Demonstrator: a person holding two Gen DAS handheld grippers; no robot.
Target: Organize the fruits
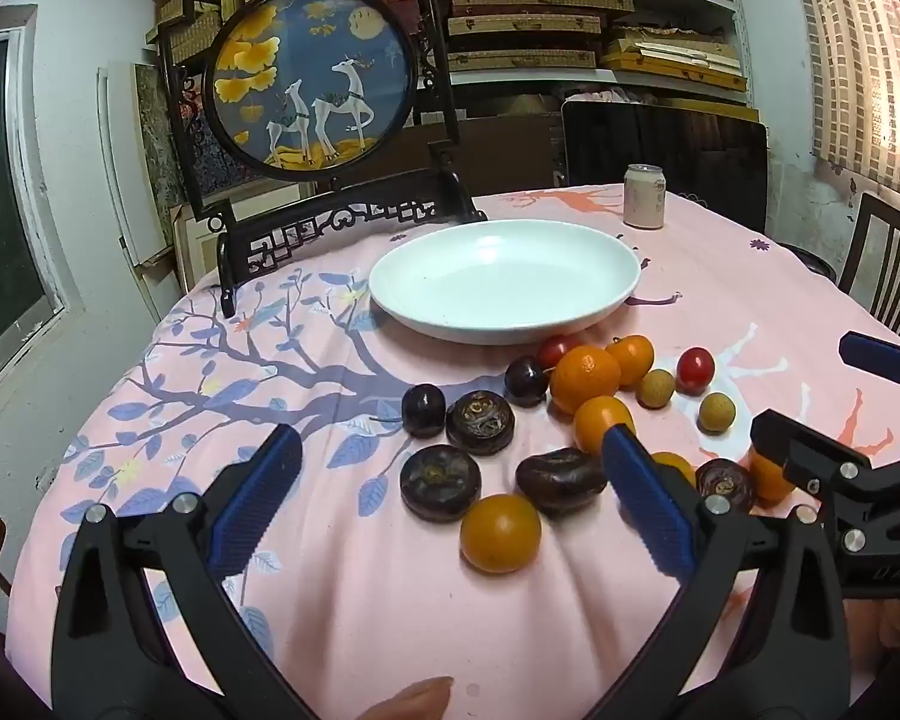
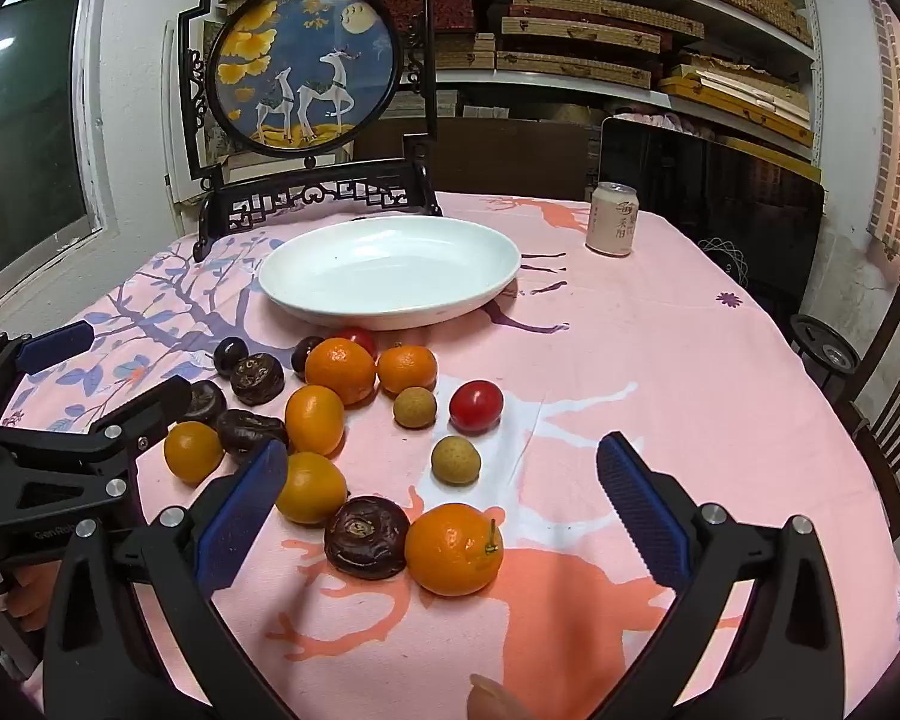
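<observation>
An empty white plate sits mid-table on the pink cloth. In front of it lies a loose cluster of fruit: mandarins, smooth orange fruits, dark wrinkled water chestnuts, dark plums, red tomatoes and tan longans. My left gripper hovers open over the cluster's left part. My right gripper hovers open over its right part. Neither holds anything.
A pale drink can stands behind the plate at the right. A dark wooden stand with a round deer picture occupies the table's far left. Chairs flank the right edge. Fingertips show at the bottom.
</observation>
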